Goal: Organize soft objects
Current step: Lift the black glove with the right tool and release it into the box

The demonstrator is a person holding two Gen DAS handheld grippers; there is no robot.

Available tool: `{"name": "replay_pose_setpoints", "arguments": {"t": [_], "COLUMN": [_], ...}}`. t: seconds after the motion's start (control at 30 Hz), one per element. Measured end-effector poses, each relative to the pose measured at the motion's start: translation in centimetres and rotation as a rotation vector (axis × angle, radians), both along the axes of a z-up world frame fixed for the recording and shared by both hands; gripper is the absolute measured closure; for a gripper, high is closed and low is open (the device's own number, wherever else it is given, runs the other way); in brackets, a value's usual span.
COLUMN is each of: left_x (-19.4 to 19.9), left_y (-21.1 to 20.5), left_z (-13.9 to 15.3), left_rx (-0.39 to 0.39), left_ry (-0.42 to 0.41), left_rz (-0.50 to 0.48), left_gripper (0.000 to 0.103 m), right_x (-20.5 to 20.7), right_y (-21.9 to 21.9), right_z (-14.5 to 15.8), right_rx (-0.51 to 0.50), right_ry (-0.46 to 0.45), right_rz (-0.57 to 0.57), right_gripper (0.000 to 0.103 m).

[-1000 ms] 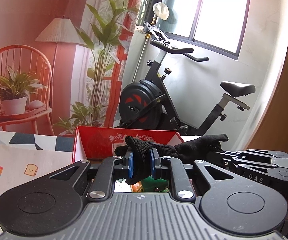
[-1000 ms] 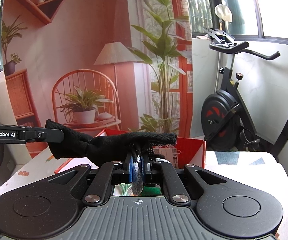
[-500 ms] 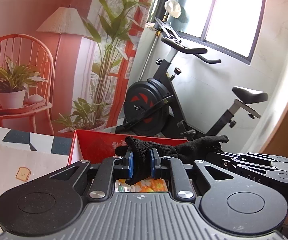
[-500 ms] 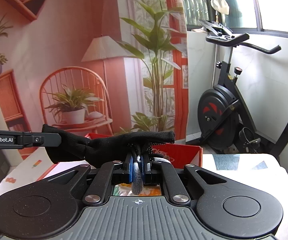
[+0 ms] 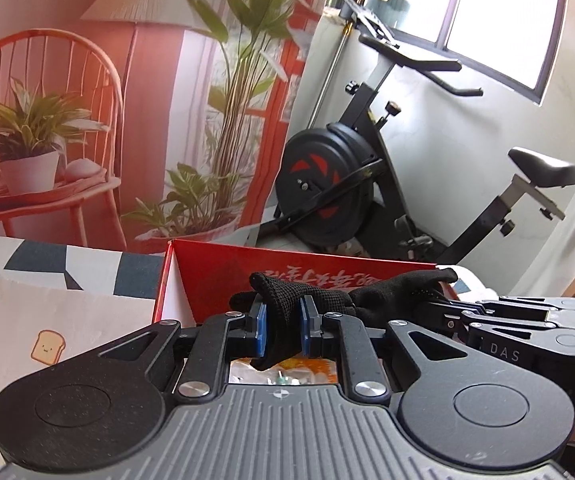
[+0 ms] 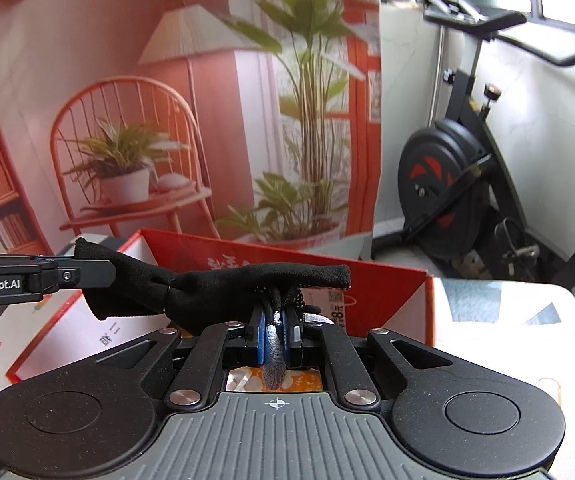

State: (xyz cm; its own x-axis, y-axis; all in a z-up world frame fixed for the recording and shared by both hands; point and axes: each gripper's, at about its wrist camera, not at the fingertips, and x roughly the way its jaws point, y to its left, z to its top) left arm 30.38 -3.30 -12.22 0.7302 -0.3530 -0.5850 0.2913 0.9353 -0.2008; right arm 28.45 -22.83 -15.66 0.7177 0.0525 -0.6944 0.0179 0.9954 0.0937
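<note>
A black knit glove (image 5: 367,294) (image 6: 215,288) hangs stretched between both grippers above an open red cardboard box (image 5: 215,268) (image 6: 391,300). My left gripper (image 5: 281,330) is shut on the glove's cuff end, blue pads pressing the fabric. My right gripper (image 6: 274,332) is shut on the glove's finger end, with a grey fingertip poking back between its pads. In the left wrist view the right gripper (image 5: 453,312) comes in from the right. In the right wrist view the left gripper (image 6: 105,274) comes in from the left. Orange and silver packets (image 6: 303,382) lie in the box under the jaws.
The box stands on a table under a cloth (image 5: 47,332) printed with toast and ice lollies. Behind it hangs a printed backdrop of a chair (image 6: 127,148), lamp and plants. A black exercise bike (image 5: 339,184) stands by the window at the right.
Both grippers have carried the stretched glove forward and down, closer over the red box. The box looms larger in both views. The grips are unchanged.
</note>
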Motion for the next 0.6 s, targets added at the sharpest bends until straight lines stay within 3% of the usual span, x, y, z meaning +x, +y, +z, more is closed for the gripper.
{"name": "replay_pose_setpoints", "arguments": {"t": [0.47, 0.6], "left_x": [4.3, 4.6], "left_y": [-0.8, -1.1], "left_z": [-1.5, -1.8], "left_rx": [0.065, 0.068], "left_ry": [0.080, 0.093], "left_rz": [-0.009, -0.015], "left_gripper": [0.084, 0.075], "right_x": [5.1, 5.4], "right_y": [-1.3, -1.9], "right_z": [-3.4, -4.0], "right_rx": [0.043, 0.054], "right_ry": [0.123, 0.159], "right_rz": [-0.041, -0.097], "right_gripper": [0.094, 0.080]}}
